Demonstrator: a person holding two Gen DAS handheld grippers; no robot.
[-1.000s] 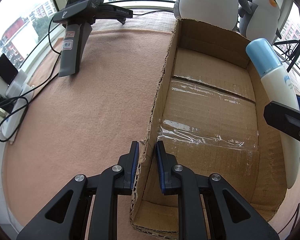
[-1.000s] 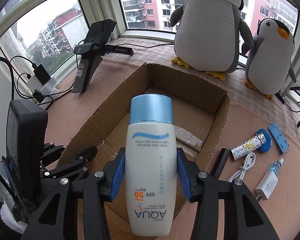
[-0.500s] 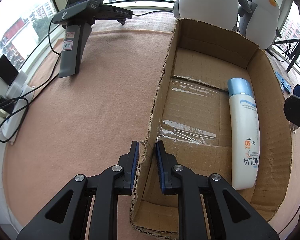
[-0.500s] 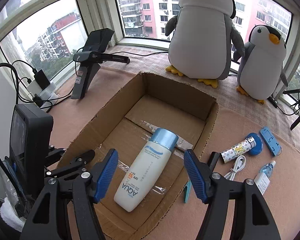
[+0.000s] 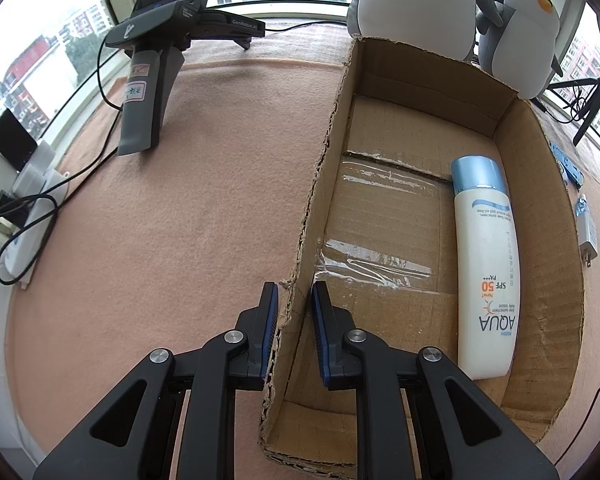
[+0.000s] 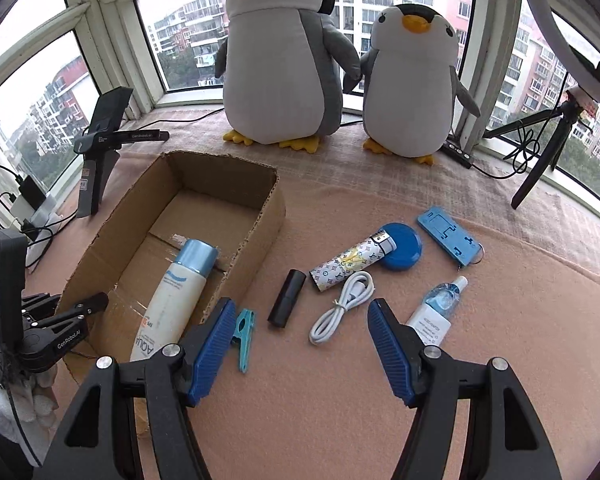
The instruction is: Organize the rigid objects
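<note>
Right wrist view: right gripper (image 6: 298,344) now spread wide and empty, bottle (image 6: 172,300) released into box (image 6: 260,232), cable (image 6: 340,308) just ahead. Left gripper (image 5: 294,312) stays clamped on box wall; one item organized, next pick open.

"AQUA SPF 50" on bottle (image 5: 485,264)

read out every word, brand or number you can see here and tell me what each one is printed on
"AQUA", "SPF 50", "PA+++", "New!": sunscreen bottle lying in the cardboard box; its smaller print is unreadable.
"GenRobot.AI": spare gripper standing on the table; its sticker labels are blurred.
"GenRobot.AI": left gripper.
White charger: print too small.
</note>
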